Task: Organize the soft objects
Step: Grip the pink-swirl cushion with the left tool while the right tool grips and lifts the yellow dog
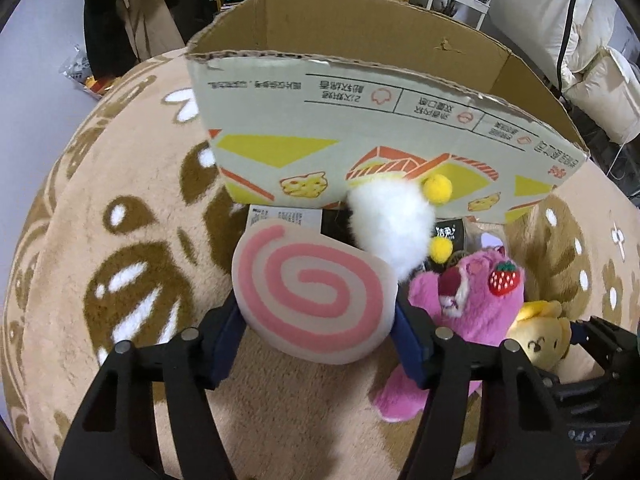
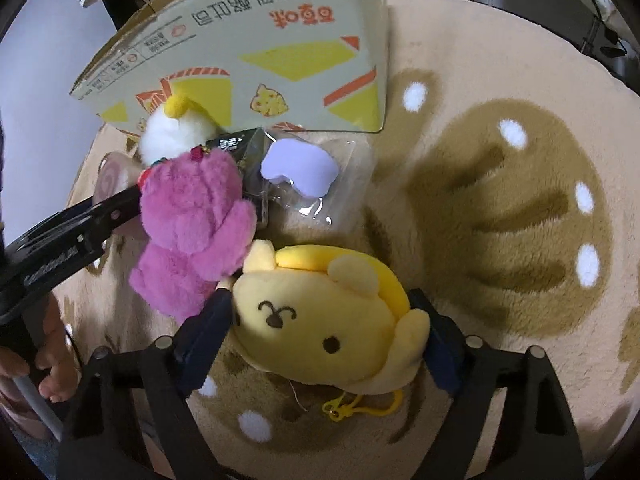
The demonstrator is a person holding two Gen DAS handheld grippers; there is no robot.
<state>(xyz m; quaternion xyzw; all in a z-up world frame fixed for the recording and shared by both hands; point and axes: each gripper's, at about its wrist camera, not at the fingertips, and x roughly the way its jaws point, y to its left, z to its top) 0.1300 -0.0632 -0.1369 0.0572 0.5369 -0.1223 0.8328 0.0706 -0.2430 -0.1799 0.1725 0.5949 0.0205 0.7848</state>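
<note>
My left gripper [image 1: 316, 336] is shut on a pink-and-cream swirl cushion [image 1: 310, 294], held in front of an open cardboard box [image 1: 360, 120]. My right gripper [image 2: 324, 336] is shut on a yellow bear plush [image 2: 320, 320] with a yellow clip. A pink bear plush [image 1: 468, 304] with a strawberry lies between them; it also shows in the right wrist view [image 2: 196, 220]. A white fluffy toy [image 1: 392, 220] with yellow pompoms leans on the box wall. A purple soft item in a clear bag [image 2: 300, 170] lies by the box.
Everything sits on a tan plush rug [image 1: 120, 240] with brown and white patterns. A dark packet [image 2: 240, 148] lies beside the white toy. Shelves, bags and white bedding stand behind the box. A bare foot [image 2: 52, 376] shows at the left of the right wrist view.
</note>
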